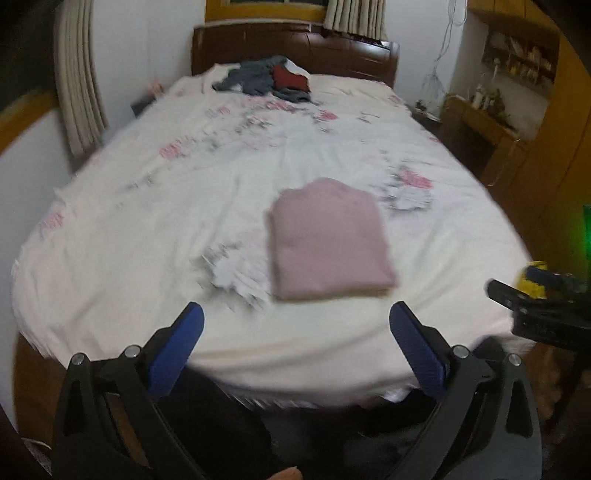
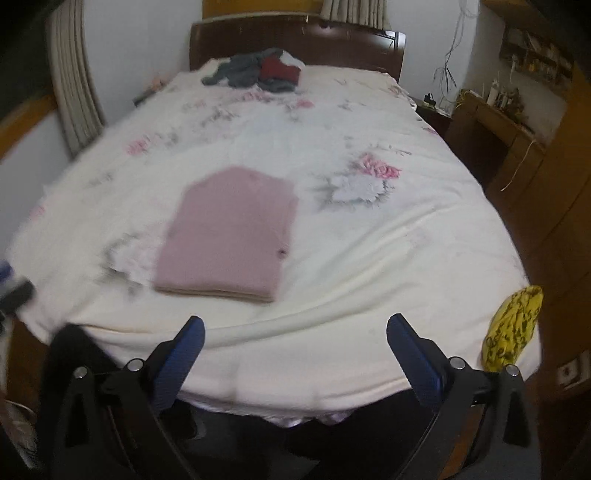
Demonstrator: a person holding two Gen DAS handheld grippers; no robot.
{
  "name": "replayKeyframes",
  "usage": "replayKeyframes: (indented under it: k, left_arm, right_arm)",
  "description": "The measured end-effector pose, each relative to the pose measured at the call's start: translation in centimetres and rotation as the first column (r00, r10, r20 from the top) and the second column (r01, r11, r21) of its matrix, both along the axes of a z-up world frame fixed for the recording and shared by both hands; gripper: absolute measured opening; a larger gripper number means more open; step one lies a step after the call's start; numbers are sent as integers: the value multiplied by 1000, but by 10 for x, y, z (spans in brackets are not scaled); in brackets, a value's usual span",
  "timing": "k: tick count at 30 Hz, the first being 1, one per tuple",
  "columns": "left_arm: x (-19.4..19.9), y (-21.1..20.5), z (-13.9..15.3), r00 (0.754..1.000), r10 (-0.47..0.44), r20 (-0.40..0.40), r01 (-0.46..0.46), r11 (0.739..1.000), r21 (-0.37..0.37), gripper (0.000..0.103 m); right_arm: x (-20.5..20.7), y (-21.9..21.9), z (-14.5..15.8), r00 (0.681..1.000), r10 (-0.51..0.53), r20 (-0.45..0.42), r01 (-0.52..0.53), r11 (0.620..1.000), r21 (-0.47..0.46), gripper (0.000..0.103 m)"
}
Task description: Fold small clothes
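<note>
A bed (image 2: 369, 258) with dark headboard (image 2: 332, 44) stands against white walls (image 2: 140, 48), wooden shelving (image 2: 509, 122) alongside, curtains (image 2: 351, 11) above.

Motion blur softens the sheet's flower print (image 1: 236, 273) beside the pink folded garment (image 1: 328, 240); the right gripper (image 1: 535, 314) is cut off at the frame edge.

My right claw (image 2: 295, 336) hangs wide apart at the bed's (image 2: 388, 258) foot; a folded pink garment (image 2: 229, 232) lies flat ahead, a clothes pile (image 2: 258, 70) by the headboard (image 2: 332, 44).
</note>
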State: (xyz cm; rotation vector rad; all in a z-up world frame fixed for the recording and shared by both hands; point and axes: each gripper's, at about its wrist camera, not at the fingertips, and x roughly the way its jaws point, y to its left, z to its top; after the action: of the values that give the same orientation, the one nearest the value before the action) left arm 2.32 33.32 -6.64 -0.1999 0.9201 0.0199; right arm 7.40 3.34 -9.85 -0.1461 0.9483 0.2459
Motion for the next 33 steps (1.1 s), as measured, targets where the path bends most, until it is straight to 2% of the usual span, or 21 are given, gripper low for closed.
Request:
replayKeyframes:
  k: [3,5,10,12,18,33]
  left_arm:
    - [-9,-12,29,999,-42,-28,42,999,6,100]
    - [-16,-15,48,998,-53,-17,54,998,25,100]
    - [-30,-23,65,1000,-1,-23,3,997,75,100]
    - [-36,-23,69,1000,0,-15,1,998,62,100]
    - [-41,-21,58,998,16,-56,-14,999,45,100]
    - [-40,-20,53,997,23,-73,-20,999,42,100]
  right_arm:
    - [-15,-8,36,1000,4,31,-6,998,61,99]
    - [-22,-7,54,999,15,49,-17,999,30,99]
    - [-41,0,85,999,28,41,-26,999,-31,99]
    - [-50,6,90,998,31,52,-28,997,-68,99]
    - [-57,10,87,998,34,44,-32,998,-56,99]
    - [-60,12,89,998,43,49,-41,998,-46,99]
